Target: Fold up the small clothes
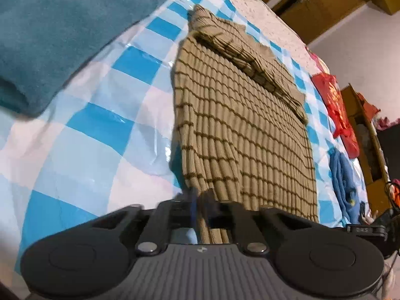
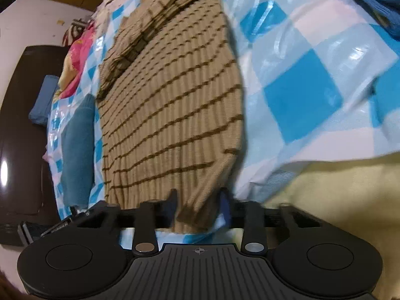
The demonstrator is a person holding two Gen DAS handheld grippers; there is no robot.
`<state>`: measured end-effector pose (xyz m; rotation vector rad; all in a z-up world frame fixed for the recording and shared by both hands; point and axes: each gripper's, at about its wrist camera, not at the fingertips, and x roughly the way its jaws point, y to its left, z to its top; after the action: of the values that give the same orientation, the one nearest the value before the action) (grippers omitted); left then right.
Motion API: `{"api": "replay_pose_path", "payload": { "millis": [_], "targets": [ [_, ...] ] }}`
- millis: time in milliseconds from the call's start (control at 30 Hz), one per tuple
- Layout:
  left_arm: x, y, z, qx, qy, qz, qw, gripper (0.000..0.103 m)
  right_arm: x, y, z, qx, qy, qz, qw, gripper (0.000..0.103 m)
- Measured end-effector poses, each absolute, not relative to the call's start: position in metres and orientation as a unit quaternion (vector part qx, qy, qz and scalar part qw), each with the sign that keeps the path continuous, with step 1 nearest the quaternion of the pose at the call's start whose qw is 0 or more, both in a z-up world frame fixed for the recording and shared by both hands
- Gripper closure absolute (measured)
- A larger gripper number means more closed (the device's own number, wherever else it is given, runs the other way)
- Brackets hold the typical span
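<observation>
We held the sweater (image 1: 245,130) hem in both tongs, left gripper (image 1: 200,200) and right gripper (image 2: 197,205) pinched narrow; its length ran away from us.

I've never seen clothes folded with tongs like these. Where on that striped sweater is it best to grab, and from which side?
Probably the near hem of the sweater, one corner per gripper, coming from the hem side. It lies flat with its sleeves folded in, so the hem edge is free. The left gripper is pinched on one corner; the right gripper has the other corner between its fingers.
</observation>
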<state>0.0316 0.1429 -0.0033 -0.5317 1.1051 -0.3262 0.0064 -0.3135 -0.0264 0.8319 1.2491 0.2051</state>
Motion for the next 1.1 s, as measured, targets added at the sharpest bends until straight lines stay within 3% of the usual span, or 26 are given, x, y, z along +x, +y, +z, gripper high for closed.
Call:
{"api": "replay_pose_path", "payload": {
  "millis": [67,300,567,833,1100],
  "targets": [
    [0.030,0.146,-0.001,-0.266,0.509,-0.162,0.802,0.089,0.002,-0.321,-0.031,0.402,0.563,0.094,0.716,0.094],
    [0.038,0.163,0.000,-0.382,0.466,-0.201,0.772,0.089,-0.018,-0.334,-0.014,0.520,0.458,0.152,0.705,0.095],
    [0.048,0.174,0.002,-0.448,0.422,-0.214,0.759,0.089,-0.004,-0.339,0.013,0.555,0.397,0.170,0.711,0.096],
    [0.081,0.167,0.025,-0.441,0.386,-0.244,0.772,0.090,0.025,-0.340,0.035,0.561,0.350,0.181,0.728,0.095],
    [0.171,0.161,0.054,-0.431,0.317,-0.260,0.804,0.090,0.097,-0.358,0.077,0.542,0.276,0.180,0.773,0.095]
  ]
}}
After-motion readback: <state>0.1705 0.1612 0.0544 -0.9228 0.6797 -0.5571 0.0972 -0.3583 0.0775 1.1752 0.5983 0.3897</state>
